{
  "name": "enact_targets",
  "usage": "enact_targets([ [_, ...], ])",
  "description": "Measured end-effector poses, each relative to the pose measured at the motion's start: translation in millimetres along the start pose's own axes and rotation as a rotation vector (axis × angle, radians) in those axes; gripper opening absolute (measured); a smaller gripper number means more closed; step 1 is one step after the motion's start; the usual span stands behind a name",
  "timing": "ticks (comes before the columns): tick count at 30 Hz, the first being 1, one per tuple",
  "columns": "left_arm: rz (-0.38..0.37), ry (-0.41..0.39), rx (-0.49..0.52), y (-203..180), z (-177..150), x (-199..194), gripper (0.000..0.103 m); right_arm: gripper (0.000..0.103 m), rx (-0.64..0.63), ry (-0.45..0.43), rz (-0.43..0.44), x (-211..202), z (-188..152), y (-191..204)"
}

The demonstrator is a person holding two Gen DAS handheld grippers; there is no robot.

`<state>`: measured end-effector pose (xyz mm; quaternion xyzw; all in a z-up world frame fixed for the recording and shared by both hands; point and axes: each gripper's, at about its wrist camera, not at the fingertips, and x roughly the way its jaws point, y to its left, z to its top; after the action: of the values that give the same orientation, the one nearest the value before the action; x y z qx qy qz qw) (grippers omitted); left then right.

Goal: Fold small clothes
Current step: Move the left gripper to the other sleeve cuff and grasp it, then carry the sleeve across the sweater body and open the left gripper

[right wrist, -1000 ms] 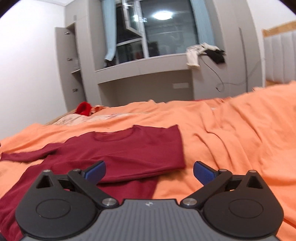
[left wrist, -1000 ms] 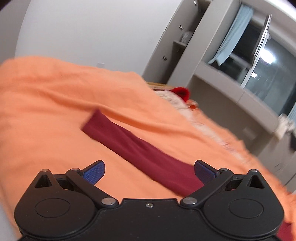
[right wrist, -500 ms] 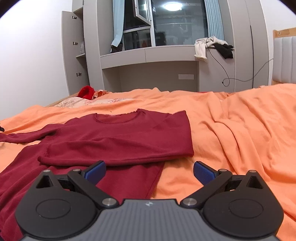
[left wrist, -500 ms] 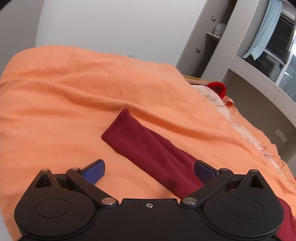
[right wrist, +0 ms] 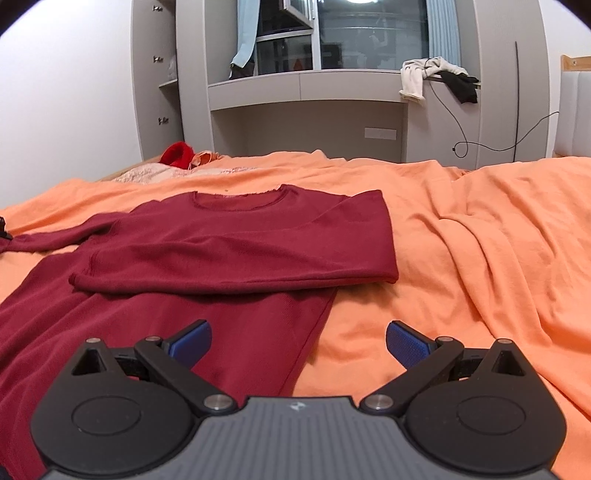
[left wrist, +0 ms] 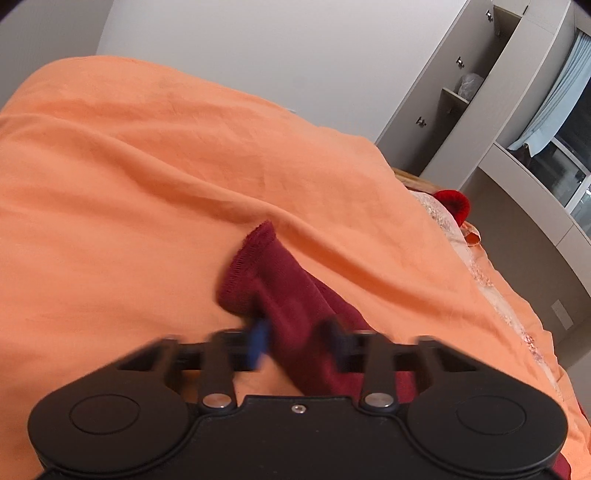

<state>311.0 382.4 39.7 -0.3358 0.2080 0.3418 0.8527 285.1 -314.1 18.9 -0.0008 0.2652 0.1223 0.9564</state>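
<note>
Left gripper [left wrist: 297, 345] closing on the sleeve [left wrist: 280, 291]

Its jaws, wide a second ago, have just closed around the cuff end, now bunched on the orange sheet [left wrist: 147, 192]. Right gripper [right wrist: 298, 341] hangs released above the shirt [right wrist: 236, 240] hem.

place: home bedroom | cues: bed with orange sheet [right wrist: 480, 229], built-in wardrobe [right wrist: 159, 74], curtained window [right wrist: 332, 33]

Left gripper [left wrist: 297, 345] closing around maroon sleeve [left wrist: 280, 288], orange bedspread [left wrist: 147, 177]
</note>
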Motion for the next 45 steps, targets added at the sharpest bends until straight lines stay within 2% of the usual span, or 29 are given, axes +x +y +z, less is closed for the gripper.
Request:
enact_targets([
  [2, 0.007, 0.001, 0.012, -3, 0, 1, 0.01, 0.103, -0.011, 0.007, 0.003, 2, -1, 2],
  [5, 0.002, -0.038, 0.037, -10, 1, -5, 0.007, 0.103, -0.023, 0.013, 0.008, 3, -1, 5],
  [9, -0.05, -0.14, 0.107, -27, 3, -30, 0.007, 0.103, -0.022, 0.005, 0.02, 1, 0, 5],
  [12, -0.131, -0.2, 0.17, -47, 4, -53, 0.007, 0.103, -0.021, -0.004, 0.027, -2, 1, 5],
  [18, -0.333, -0.269, 0.333, -105, -5, -109, 0.007, 0.103, -0.012, -0.034, 0.032, -11, 4, 3],
  [23, -0.477, -0.283, 0.472, -156, -30, -151, 0.007, 0.103, -0.001, -0.063, 0.034, -20, 6, -2],
  [28, -0.592, -0.287, 0.649, -208, -80, -182, 0.007, 0.103, 0.001, -0.09, 0.034, -30, 5, -6],
  [33, -0.703, -0.259, 0.832, -242, -150, -206, 0.007, 0.103, 0.003, -0.108, 0.02, -39, 1, -12],
  [39, -0.813, -0.151, 0.936, -257, -234, -212, 0.007, 0.103, 0.038, -0.13, -0.008, -50, -2, -28],
  [45, -0.864, -0.096, 1.028, -236, -304, -211, 0.007, 0.103, 0.073, -0.137, -0.018, -54, -3, -36],
])
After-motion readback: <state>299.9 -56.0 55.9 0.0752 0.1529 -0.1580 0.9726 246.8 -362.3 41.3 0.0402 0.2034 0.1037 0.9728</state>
